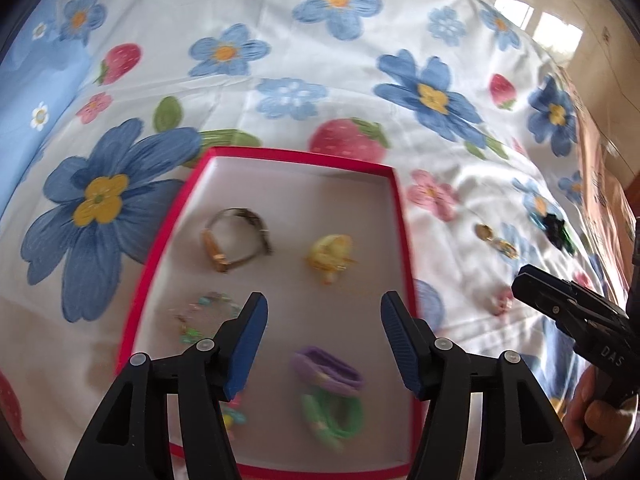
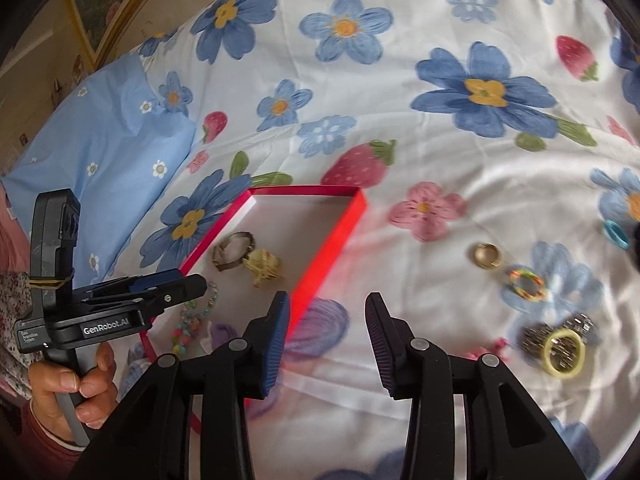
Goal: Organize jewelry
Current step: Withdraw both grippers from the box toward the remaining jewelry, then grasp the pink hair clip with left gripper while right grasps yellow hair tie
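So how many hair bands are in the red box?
2: a purple band in the red box's near right part, and a green band touching it, nearer the camera. The left gripper may hide more.

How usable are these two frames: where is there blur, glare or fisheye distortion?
Left wrist view: the items in the red tray are motion-smeared, while the left gripper stays sharp; glare off the floor at top right. Right wrist view: the tray's near wall streaks red; the loose rings on the bedsheet are slightly soft, the right gripper crisp. Both views bow strongly and darken at the corners.
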Tool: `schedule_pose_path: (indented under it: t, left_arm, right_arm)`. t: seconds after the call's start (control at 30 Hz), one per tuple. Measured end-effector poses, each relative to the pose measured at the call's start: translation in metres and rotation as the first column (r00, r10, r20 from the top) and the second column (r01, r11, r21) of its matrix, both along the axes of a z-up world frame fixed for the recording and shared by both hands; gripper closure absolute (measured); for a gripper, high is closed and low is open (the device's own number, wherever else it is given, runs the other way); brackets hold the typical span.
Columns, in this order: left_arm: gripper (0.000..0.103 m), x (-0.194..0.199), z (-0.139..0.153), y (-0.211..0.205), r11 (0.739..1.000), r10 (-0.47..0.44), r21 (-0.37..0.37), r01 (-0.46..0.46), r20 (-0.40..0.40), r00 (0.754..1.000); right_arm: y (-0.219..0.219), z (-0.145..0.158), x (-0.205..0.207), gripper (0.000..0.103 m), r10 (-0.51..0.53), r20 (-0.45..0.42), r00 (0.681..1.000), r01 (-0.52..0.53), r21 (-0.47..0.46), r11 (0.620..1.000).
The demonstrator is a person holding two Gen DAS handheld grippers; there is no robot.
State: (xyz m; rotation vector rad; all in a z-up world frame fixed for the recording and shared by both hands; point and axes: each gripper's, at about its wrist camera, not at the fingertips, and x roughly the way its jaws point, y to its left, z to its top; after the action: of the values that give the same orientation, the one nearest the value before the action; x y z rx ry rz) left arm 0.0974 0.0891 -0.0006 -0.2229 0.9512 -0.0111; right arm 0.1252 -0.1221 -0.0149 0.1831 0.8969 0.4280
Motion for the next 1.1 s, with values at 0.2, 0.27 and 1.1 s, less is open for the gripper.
schedule_pose_path:
  t: [0.2, 0.27, 1.1]
  left_arm:
    - [0.042, 0.002, 0.007, -0.031, 0.997, -0.080, 0.003, 0.080, 0.005, 0.997]
    - [0.041, 0.004, 0.007, -0.039, 0.995, -0.101, 0.006, 0.101, 0.004, 0.995]
    - [0.040, 0.054, -0.026, -0.143, 0.942, -0.330, 0.046, 0.333, -0.069, 0.941]
  right_arm:
    - [-0.048, 0.001, -0.020, 0.061, -0.082, -0.003, 0.997, 0.082, -0.020, 0.996]
    - [-0.064, 0.000, -0.026, 0.060, -0.113, -0.003, 0.994, 0.113, -0.028, 0.993]
    - [-0.139, -0.026, -0.027, 0.077, -0.243, -0.049, 0.969, 0.238, -0.101, 0.966]
